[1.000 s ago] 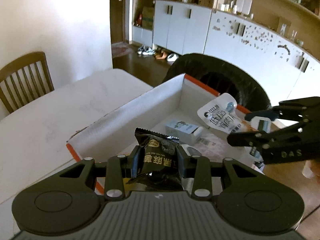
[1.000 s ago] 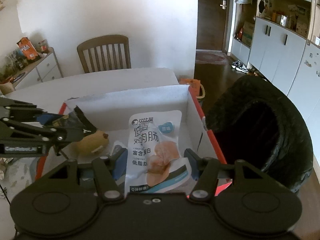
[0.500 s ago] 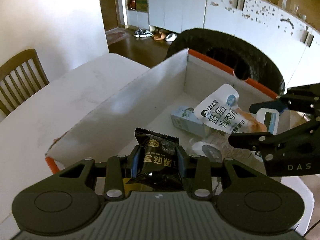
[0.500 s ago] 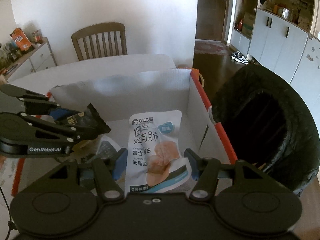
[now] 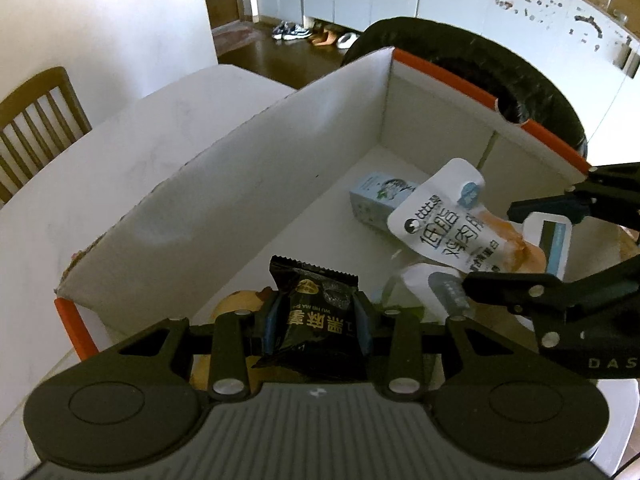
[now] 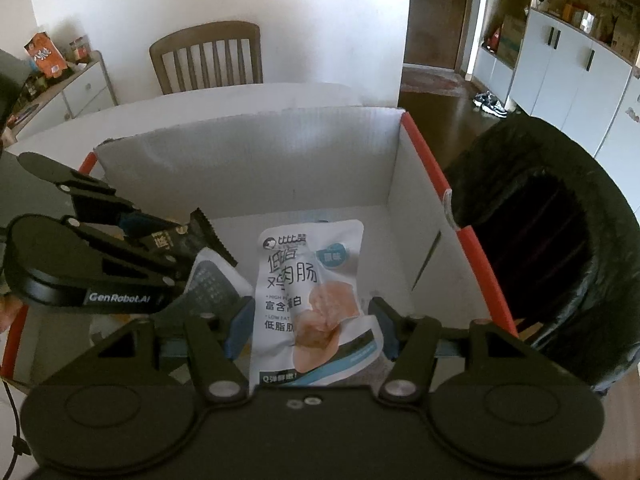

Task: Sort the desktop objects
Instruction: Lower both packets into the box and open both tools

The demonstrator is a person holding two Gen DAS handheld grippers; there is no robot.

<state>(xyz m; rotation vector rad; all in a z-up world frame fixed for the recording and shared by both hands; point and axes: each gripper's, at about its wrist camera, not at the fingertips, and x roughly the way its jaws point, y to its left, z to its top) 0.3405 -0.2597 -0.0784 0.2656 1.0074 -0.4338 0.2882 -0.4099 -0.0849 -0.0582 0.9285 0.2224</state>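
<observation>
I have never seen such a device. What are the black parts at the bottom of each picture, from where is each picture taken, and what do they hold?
There is no robot here: a person holds one hand-held gripper in each hand, and each gripper carries a wide-angle camera that looks forward along its two fingers. So the black shape at the bottom of each picture is the gripper itself.

The left wrist view shows the left gripper, its jaws closed on a black snack packet. The right wrist view shows the right gripper, its jaws closed on a white sausage pouch. Each gripper also appears at the side of the other's picture.

Both are held over an open white cardboard box with orange edges, which stands on a white table. Inside lie a small light blue carton and other packets. A black-lined bin stands beside the box.
</observation>
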